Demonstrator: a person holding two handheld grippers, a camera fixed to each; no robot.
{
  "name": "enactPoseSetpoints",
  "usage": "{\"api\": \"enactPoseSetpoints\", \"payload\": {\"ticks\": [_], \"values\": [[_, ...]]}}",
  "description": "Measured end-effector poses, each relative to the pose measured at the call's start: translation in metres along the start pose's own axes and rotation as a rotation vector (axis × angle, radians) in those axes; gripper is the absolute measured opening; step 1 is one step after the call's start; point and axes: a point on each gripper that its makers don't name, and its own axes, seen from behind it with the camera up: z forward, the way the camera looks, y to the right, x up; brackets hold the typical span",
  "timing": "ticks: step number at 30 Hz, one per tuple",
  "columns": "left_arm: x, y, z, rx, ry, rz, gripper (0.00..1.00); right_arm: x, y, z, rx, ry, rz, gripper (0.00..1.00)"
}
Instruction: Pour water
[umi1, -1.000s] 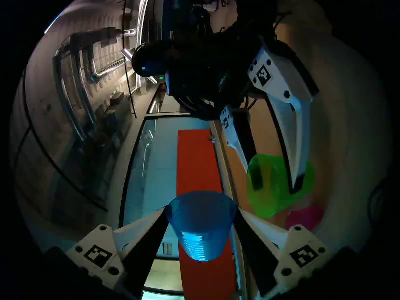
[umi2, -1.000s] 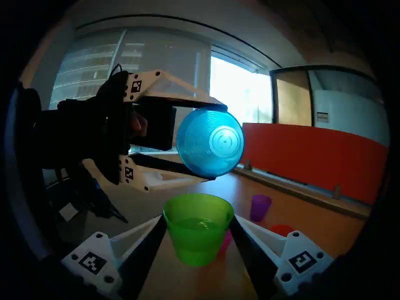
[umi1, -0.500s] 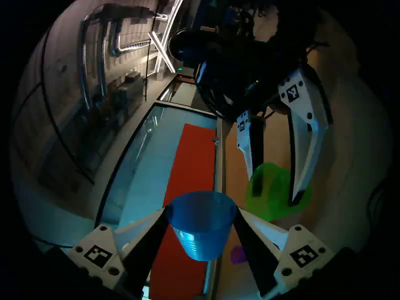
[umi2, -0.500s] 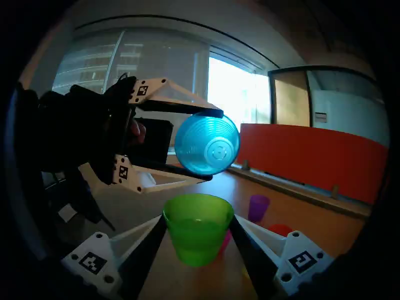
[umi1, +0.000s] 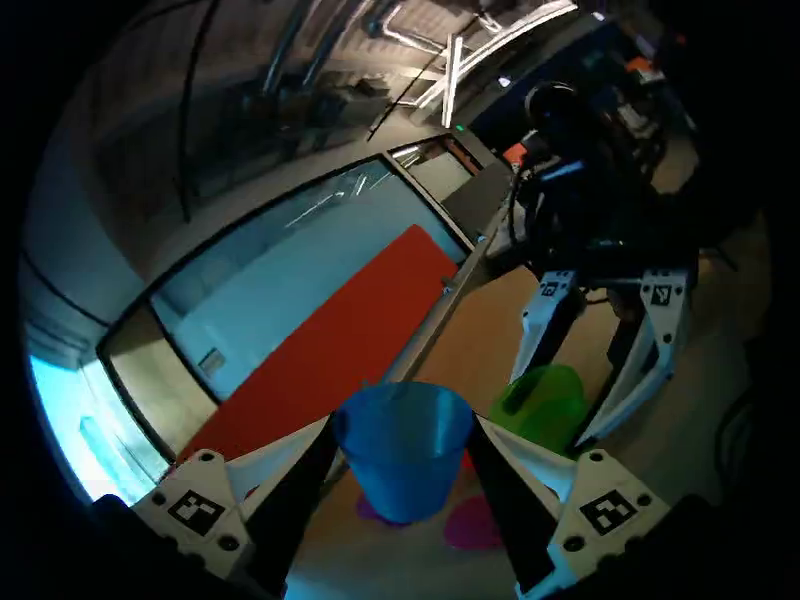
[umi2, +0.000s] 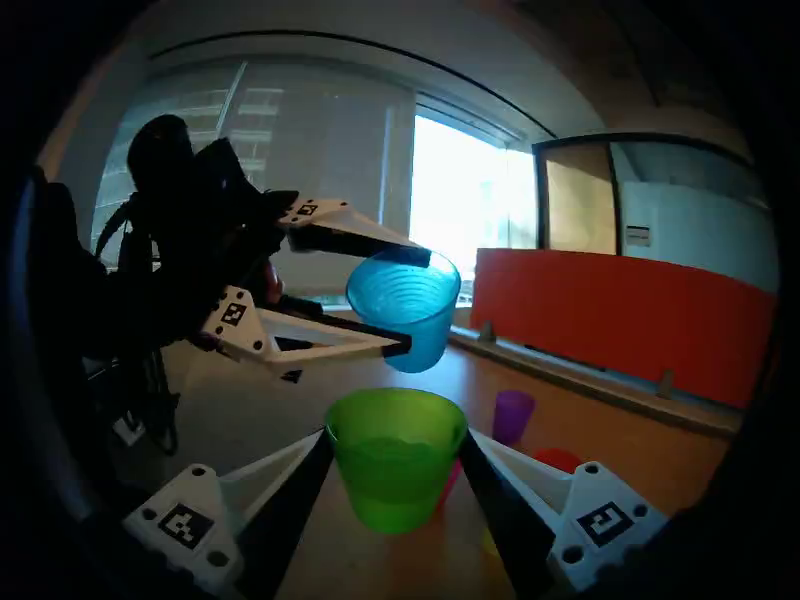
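Observation:
My left gripper (umi1: 403, 432) is shut on a blue cup (umi1: 403, 475), held nearly upright with its mouth up. In the right gripper view the blue cup (umi2: 405, 305) hangs above and slightly behind the green cup, with the left gripper (umi2: 415, 300) and a dark-gloved hand at its left. My right gripper (umi2: 397, 440) is shut on a green cup (umi2: 397, 485), upright, with what looks like water in it. In the left gripper view the green cup (umi1: 540, 405) sits between the right gripper (umi1: 552, 415) fingers, ahead and to the right.
On the wooden table (umi2: 640, 455) stand a purple cup (umi2: 513, 415), a red cup (umi2: 562, 459) and a pink cup (umi2: 452, 482) just behind the green one. An orange partition (umi2: 630, 310) runs along the table's far edge. Bright windows lie beyond.
The blue cup has swung back from tipped over, bottom facing the right gripper's camera, to nearly upright. The left gripper rotated and drew slightly away. The green cup stayed still.

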Motion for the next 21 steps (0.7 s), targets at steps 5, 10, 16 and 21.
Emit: {"api": "enactPoseSetpoints", "payload": {"ticks": [5, 10, 16, 21], "values": [[-0.009, -0.007, 0.002, 0.005, -0.022, -0.153, 0.88, 0.0, 0.0, 0.0, -0.001, 0.002, -0.002, 0.91], [-0.017, -0.006, 0.002, 0.004, -0.044, -0.278, 0.88, 0.0, 0.001, -0.001, -0.004, 0.005, 0.001, 0.91], [-0.026, -0.003, 0.0, -0.007, -0.04, -0.463, 0.87, 0.001, 0.002, -0.002, -0.005, 0.008, 0.003, 0.91], [-0.029, -0.006, -0.003, -0.008, -0.026, -0.569, 0.87, 0.003, 0.003, -0.003, -0.008, 0.01, 0.005, 0.91]]}}
